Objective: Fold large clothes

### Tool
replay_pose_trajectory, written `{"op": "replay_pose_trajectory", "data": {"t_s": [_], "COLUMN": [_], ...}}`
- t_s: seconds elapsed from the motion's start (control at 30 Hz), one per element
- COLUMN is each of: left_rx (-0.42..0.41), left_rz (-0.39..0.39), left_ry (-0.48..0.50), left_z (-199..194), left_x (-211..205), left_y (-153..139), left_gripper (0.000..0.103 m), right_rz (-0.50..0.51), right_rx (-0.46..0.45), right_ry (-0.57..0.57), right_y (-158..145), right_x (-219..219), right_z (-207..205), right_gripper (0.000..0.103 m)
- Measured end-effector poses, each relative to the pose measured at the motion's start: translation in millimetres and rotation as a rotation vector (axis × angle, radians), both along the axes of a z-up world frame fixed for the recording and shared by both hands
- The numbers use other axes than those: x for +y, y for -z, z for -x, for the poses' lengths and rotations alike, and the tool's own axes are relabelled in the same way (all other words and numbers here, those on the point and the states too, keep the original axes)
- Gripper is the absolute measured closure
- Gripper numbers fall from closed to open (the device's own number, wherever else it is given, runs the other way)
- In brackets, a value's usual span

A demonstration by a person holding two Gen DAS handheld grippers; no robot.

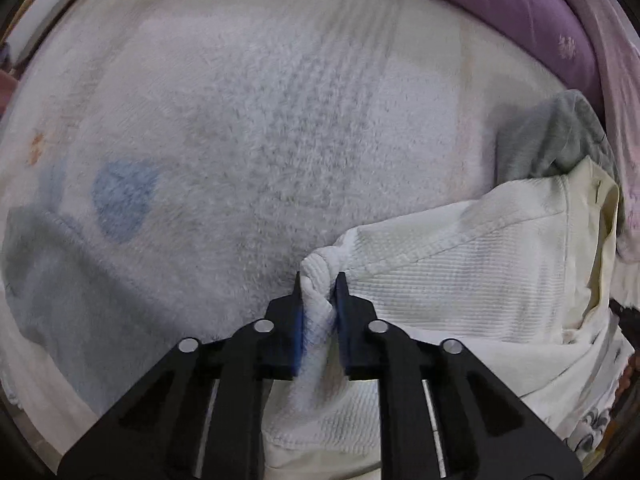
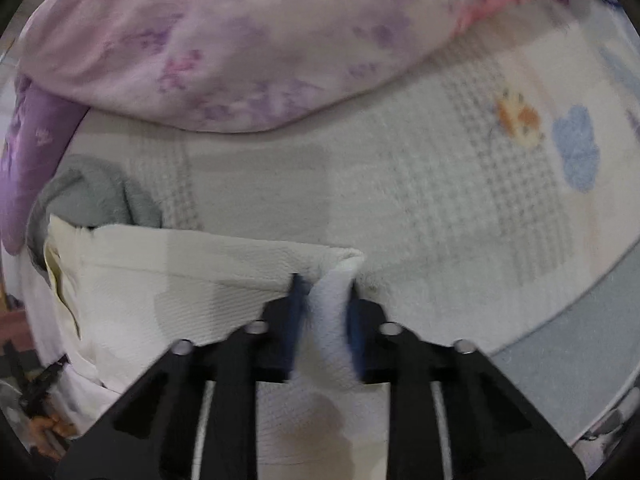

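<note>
A white waffle-knit garment (image 1: 460, 272) lies stretched over a fluffy white bed cover. My left gripper (image 1: 319, 280) is shut on one bunched corner of the garment, which fills the gap between the blue pads. In the right wrist view the same white garment (image 2: 168, 288) spreads to the left. My right gripper (image 2: 322, 284) is shut on its other corner, with cloth pinched between the pads. Both corners are held just above the cover.
The bed cover (image 1: 260, 128) has a blue patch (image 1: 124, 196) and, in the right wrist view, a blue cloud (image 2: 576, 148) and an orange print. A grey cloth (image 1: 560, 136) lies beyond the garment. A purple floral duvet (image 2: 224, 44) and a purple pillow (image 1: 520, 4) lie at the back.
</note>
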State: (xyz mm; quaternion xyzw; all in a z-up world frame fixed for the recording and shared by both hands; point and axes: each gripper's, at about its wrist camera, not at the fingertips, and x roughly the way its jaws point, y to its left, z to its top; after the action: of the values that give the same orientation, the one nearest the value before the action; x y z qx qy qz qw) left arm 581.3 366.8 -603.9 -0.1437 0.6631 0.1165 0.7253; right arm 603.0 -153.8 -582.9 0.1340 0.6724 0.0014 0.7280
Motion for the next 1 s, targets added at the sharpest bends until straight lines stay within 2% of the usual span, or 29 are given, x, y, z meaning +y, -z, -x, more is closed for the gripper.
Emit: {"op": "replay_pose_trajectory", "data": {"t_s": [0.1, 0.3, 0.4, 0.57, 0.67, 0.77, 0.9, 1.0], "left_rx": [-0.069, -0.165, -0.213, -0.291, -0.331, -0.348, -0.338, -0.303], "left_rz": [0.004, 0.027, 0.033, 0.06, 0.07, 0.084, 0.117, 0.121], "left_ry": [-0.022, -0.037, -0.019, 0.001, 0.003, 0.005, -0.022, -0.044], "left_z": [4, 13, 31, 90, 132, 178, 248, 302], "left_x": [-5, -14, -28, -17, -9, -6, -6, -11], "left_y": [-20, -78, -103, -149, -171, -195, -219, -224], "left_gripper": [0.093, 0.093, 0.093, 0.093, 0.093, 0.093, 0.093, 0.093], "right_rz": [0.025, -0.061, -0.098, -0.154, -0.179, -0.207, -0.221, -0.203], "right_rx": [-0.079, -0.216, -0.27, -0.346, -0.381, -0.394, -0.368, -0.312], "right_ry": [-0.029, 0.006, 0.015, 0.02, 0.016, 0.022, 0.028, 0.008], "right_y": [-20, -73, -101, -144, -183, -208, -223, -223], "right_x": [0, -12, -12, -14, -18, -30, -50, -62], "right_z": [10, 39, 63, 91, 138, 185, 250, 304], "right_gripper": [0.095, 0.097, 0.097, 0.097, 0.097, 0.098, 0.098, 0.098]}}
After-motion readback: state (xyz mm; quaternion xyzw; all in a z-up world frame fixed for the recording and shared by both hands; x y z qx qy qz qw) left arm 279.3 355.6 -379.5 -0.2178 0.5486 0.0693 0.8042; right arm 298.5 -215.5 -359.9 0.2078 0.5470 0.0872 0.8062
